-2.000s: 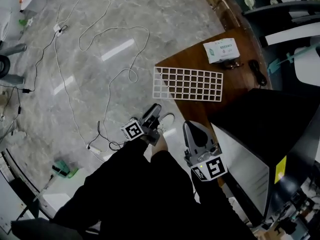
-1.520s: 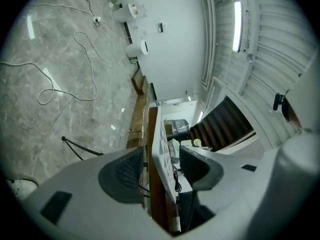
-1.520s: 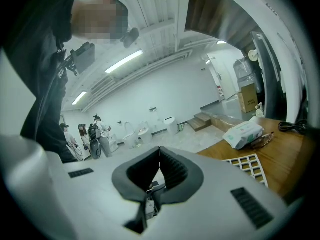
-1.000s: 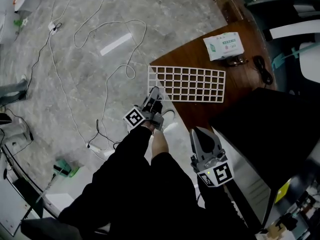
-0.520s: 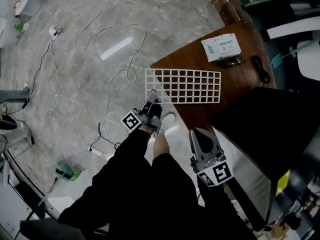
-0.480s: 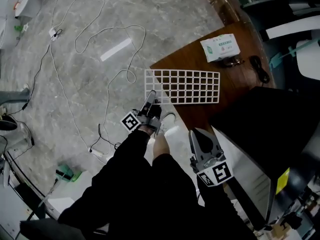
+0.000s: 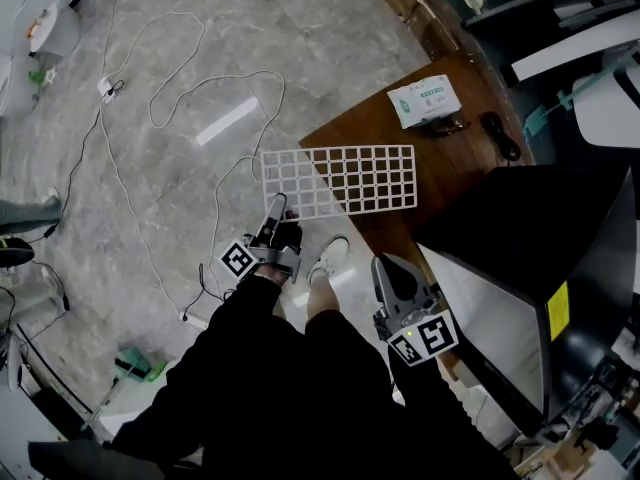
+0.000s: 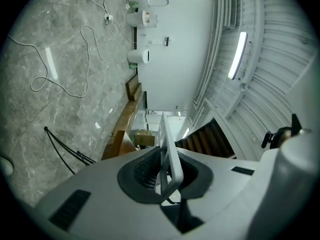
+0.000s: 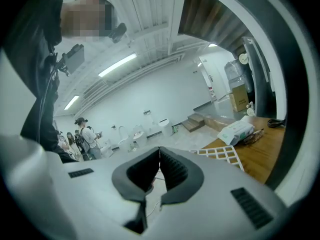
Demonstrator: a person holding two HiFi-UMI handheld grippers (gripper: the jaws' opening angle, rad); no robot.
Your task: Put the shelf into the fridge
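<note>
One white packet (image 7: 424, 100) near the shelf (image 7: 345, 180) bears illegible green print.

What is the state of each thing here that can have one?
shelf: clamped at its edge by the left tool, jutting past the table edge.
left tool: just closed, shut on the shelf.
right tool: shut, empty.
fridge: door state unclear.

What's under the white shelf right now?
Through the shelf grid: brown table under its right part, grey floor under its left. The left gripper grips its near corner, hiding what lies below there.
</note>
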